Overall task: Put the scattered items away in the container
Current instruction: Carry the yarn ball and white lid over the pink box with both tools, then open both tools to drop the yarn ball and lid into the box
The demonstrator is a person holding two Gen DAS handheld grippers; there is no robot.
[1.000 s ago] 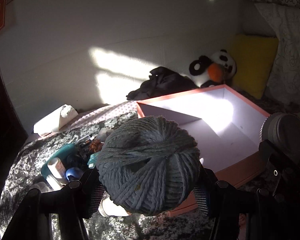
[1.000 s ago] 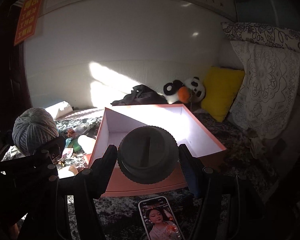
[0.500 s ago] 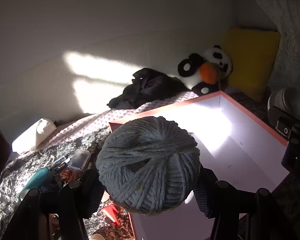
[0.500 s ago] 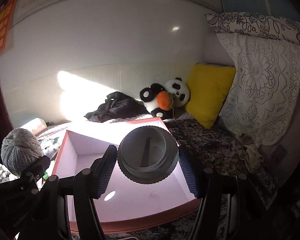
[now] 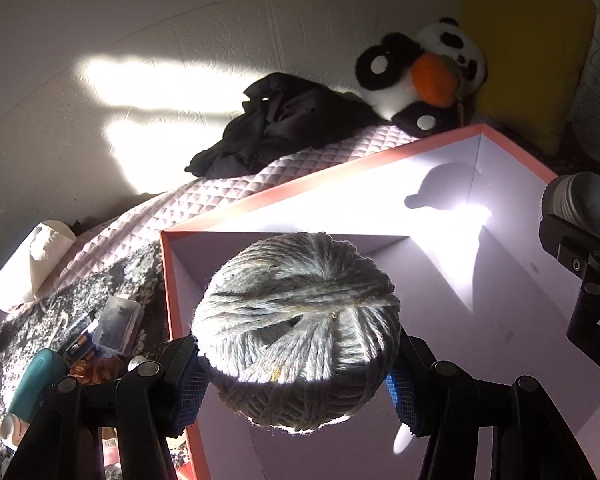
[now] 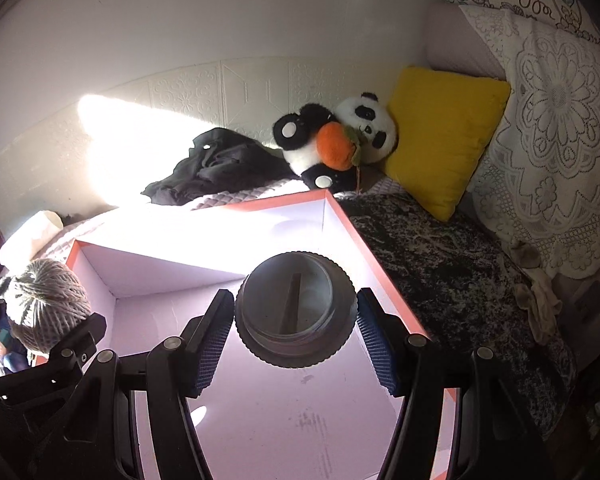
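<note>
Over the open pink box (image 6: 374, 254), the left claw (image 5: 296, 364) grips a grey yarn ball (image 5: 296, 312) and the right claw (image 6: 296, 332) a dark round jar (image 6: 296, 308), seemingly empty, so both next need lowering and releasing inside.

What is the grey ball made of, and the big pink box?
The grey ball looks like yarn or twine: wound strands, fuzzy fibres. The big pink box looks like cardboard: thin, stiff, straight walls, matte white inside, though that is not certain.
</note>
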